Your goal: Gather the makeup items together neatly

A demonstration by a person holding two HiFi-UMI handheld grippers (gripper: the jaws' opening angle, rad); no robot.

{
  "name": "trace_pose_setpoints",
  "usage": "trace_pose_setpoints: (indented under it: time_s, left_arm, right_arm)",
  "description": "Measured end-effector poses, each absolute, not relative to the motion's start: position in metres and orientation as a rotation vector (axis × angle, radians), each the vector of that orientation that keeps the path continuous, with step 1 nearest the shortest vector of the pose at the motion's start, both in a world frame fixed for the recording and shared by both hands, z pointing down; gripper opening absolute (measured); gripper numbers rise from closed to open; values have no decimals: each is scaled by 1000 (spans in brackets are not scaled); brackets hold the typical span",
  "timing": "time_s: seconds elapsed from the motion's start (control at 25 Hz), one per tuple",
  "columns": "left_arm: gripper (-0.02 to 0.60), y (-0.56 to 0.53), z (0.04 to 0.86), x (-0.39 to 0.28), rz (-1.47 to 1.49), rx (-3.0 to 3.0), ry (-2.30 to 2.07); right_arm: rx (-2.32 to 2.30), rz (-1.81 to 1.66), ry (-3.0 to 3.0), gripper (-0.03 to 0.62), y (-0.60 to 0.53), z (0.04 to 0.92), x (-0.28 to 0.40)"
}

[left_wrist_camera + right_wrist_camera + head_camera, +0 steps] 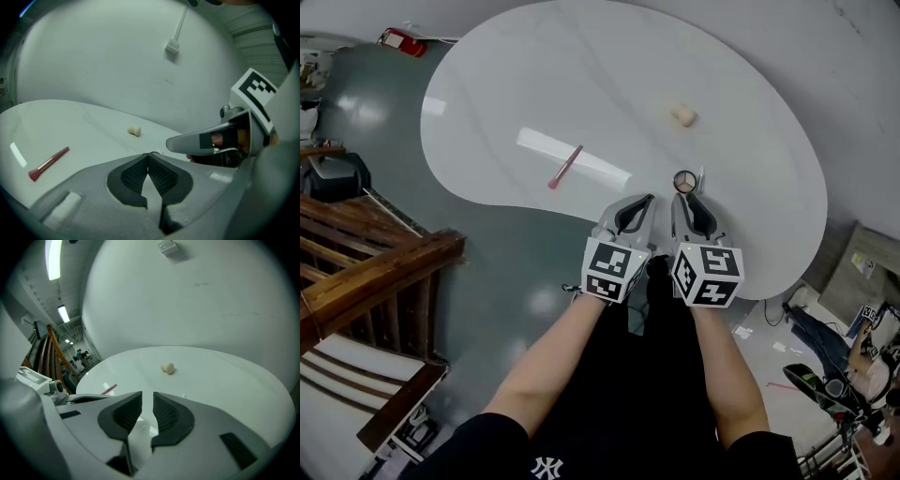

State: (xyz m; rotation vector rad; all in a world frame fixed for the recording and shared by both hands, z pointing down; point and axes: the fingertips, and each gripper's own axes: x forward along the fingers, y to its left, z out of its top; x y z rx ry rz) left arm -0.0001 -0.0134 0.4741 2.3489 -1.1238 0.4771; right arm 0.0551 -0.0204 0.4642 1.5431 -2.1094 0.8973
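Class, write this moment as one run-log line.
left gripper: shut, empty | right gripper: open, empty | makeup brush, beige sponge, round case: scattered on white table

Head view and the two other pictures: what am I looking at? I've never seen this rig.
A person holds a two-jaw gripper in each hand. The head view looks down from a camera on their head; the other two cameras ride on the grippers. The left gripper is shut and empty. The right gripper is slightly open, also empty. On the white table lie a pink brush, a beige sponge and a small round item just ahead of the right gripper.
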Motion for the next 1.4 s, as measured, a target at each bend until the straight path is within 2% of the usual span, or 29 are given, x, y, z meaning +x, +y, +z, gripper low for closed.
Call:
trace_pose_setpoints:
  time_s: [0.36, 0.8, 1.4]
  left_arm:
    - [9, -14, 458, -66, 439, 2292, -1288]
    - [9, -20, 456, -137, 386, 2201, -1460]
    - [9, -47, 475, -173, 373, 1988, -1634]
  right_arm:
    - [1196, 534, -2330, 75, -22, 442, -43]
    - [866, 249, -2389, 77, -36, 447, -115]
    - [344, -69, -2291, 97, -74, 484, -163]
